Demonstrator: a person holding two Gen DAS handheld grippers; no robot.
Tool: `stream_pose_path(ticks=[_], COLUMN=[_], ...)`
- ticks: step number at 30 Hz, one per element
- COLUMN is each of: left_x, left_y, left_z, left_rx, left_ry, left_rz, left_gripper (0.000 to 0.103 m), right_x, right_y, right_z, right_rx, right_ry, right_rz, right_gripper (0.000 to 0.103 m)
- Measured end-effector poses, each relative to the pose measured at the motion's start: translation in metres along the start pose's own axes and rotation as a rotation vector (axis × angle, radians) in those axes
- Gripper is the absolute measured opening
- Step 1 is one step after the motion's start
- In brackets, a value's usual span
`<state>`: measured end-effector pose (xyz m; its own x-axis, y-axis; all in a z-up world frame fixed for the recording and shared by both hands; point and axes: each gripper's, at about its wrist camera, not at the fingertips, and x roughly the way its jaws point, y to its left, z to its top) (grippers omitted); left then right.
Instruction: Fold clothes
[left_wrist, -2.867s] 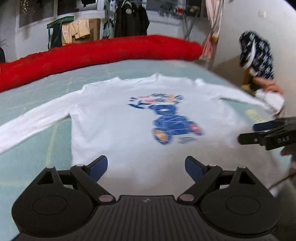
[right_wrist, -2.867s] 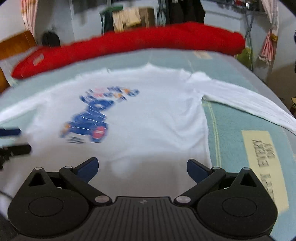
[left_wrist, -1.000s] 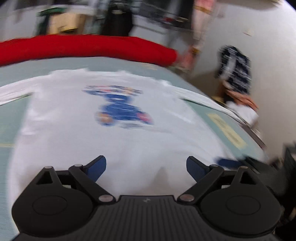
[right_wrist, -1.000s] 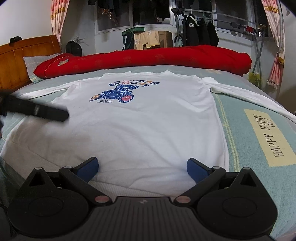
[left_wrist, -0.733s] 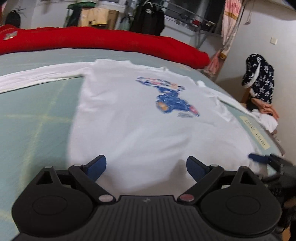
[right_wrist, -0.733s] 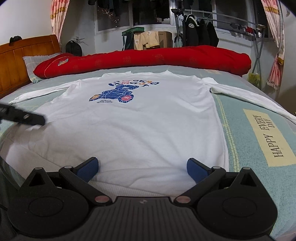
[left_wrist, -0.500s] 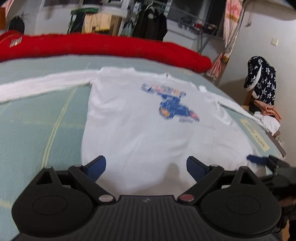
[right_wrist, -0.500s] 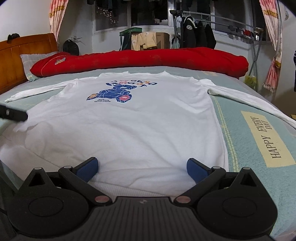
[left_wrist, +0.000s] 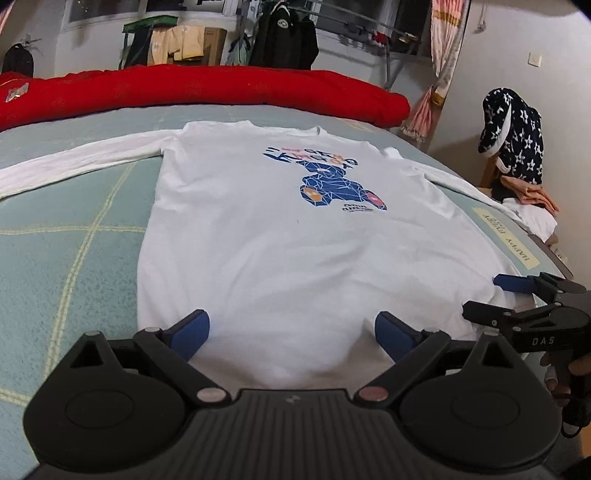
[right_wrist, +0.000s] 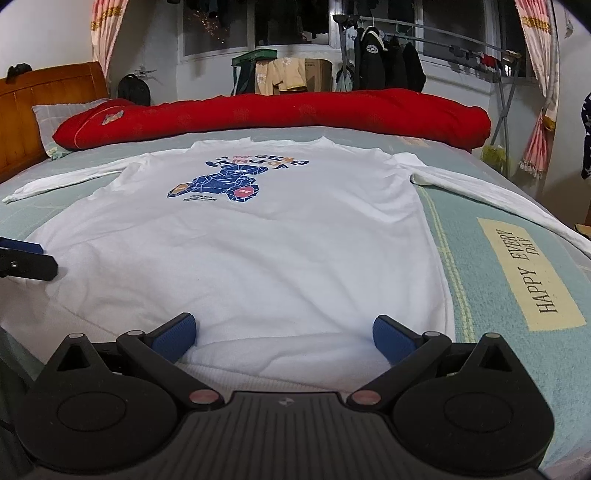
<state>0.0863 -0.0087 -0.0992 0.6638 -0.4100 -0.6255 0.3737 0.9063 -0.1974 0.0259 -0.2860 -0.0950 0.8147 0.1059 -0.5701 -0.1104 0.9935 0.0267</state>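
Shirt (left_wrist: 280, 251) lay flat, print side up, on the bed (left_wrist: 66, 266); both sleeves spread out to the sides. Its long axis ran straight away from both tools: hem nearest, collar far, toward the red quilt (left_wrist: 207, 88).

Left tool (left_wrist: 291, 330) sat over the hem near the shirt's left corner, fingers wide apart, nothing between them. Right tool (right_wrist: 282, 334) sat over the hem toward the right corner, likewise spread and empty (its blue pads showed at the shirt's right edge in the left view). Neither was clearly nearer; each had its own half of the hem just ahead.

Judgement: the fold had not begun; a hem grab and a carry toward the collar looked like the likely next move.

Writing: "HAPPY EVERY DAY" on a yellow patch (right_wrist: 528, 273) of the bed cover, right of the shirt. "DAS" on the right tool's body, seen from the left. Shirt print (right_wrist: 236, 181): blue faceted bear, lettering above it upside down and not surely legible
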Motion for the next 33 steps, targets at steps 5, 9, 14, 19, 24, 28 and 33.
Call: stream_pose_path(ticks=[5, 9, 14, 19, 24, 28, 33], left_x=[0.004, 0.005, 0.004, -0.001, -0.003, 0.004, -0.014], left_y=[0.000, 0.001, 0.001, 0.005, 0.012, 0.025, 0.049], left_z=[0.001, -0.001, -0.001, 0.003, 0.019, 0.022, 0.038], left_rx=[-0.002, -0.011, -0.015, -0.039, -0.028, -0.075, -0.175], left_ry=[0.003, -0.011, -0.014, -0.023, -0.058, -0.026, -0.059], left_rz=[0.002, -0.004, -0.004, -0.025, -0.029, -0.022, -0.043], left_gripper=[0.099, 0.101, 0.101, 0.101, 0.101, 0.101, 0.101], right_x=[0.002, 0.003, 0.004, 0.006, 0.012, 0.034, 0.076], right_y=[0.002, 0.003, 0.003, 0.005, 0.010, 0.023, 0.031], right_z=[0.002, 0.002, 0.005, 0.016, 0.046, 0.081, 0.117], right_rx=[0.010, 0.005, 0.005, -0.001, 0.017, -0.010, 0.012], right_ry=[0.015, 0.012, 0.038, 0.089, 0.090, 0.035, 0.041], right_rz=[-0.016, -0.021, -0.020, -0.030, 0.007, 0.055, 0.157], right_gripper=[0.103, 0.103, 0.103, 0.103, 0.103, 0.103, 0.103])
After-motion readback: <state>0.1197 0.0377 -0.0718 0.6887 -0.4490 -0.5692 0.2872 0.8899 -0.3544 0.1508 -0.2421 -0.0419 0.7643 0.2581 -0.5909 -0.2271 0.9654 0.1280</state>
